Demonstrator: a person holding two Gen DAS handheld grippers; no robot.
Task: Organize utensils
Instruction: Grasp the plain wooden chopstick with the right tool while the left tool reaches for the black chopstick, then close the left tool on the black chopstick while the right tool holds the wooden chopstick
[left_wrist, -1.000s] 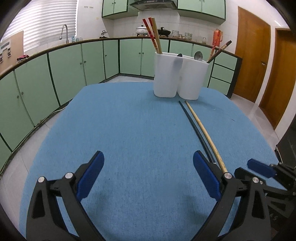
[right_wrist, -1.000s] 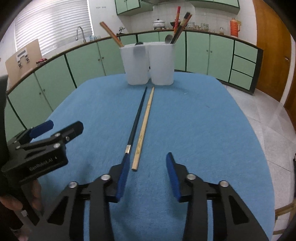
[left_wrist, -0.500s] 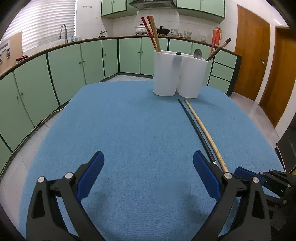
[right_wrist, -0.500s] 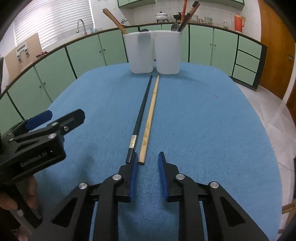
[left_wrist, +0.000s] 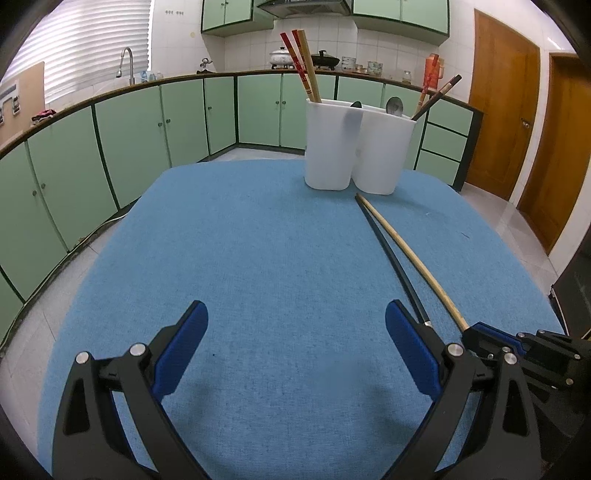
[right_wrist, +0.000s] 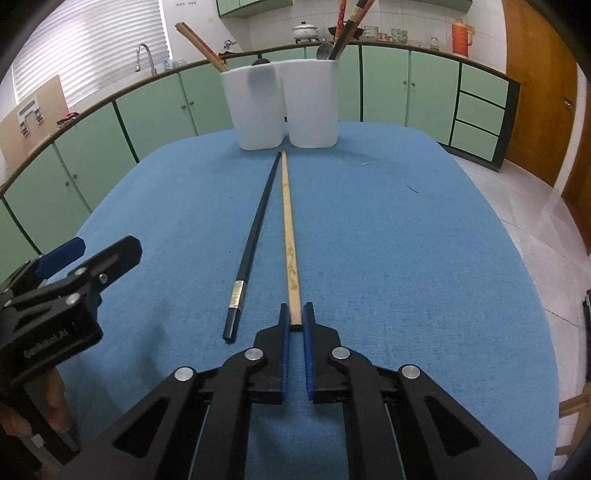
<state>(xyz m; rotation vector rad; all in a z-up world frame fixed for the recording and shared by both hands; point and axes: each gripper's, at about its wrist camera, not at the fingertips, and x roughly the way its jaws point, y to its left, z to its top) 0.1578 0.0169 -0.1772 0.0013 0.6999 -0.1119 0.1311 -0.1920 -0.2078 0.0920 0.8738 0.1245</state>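
Right gripper (right_wrist: 294, 317), low centre, clamps the pale bamboo chopstick's (right_wrist: 289, 236) near end; black chopstick (right_wrist: 255, 236) lies just left; left gripper (left_wrist: 295, 343) gapes empty

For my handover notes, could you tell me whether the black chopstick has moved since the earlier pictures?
No. The black chopstick lies where it did, its far tip just short of the white holders on the blue cloth.

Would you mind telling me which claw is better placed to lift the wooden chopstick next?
The right claw: it is already shut on the near end of the wooden chopstick. The left claw stands open over bare blue cloth, beside both chopsticks.
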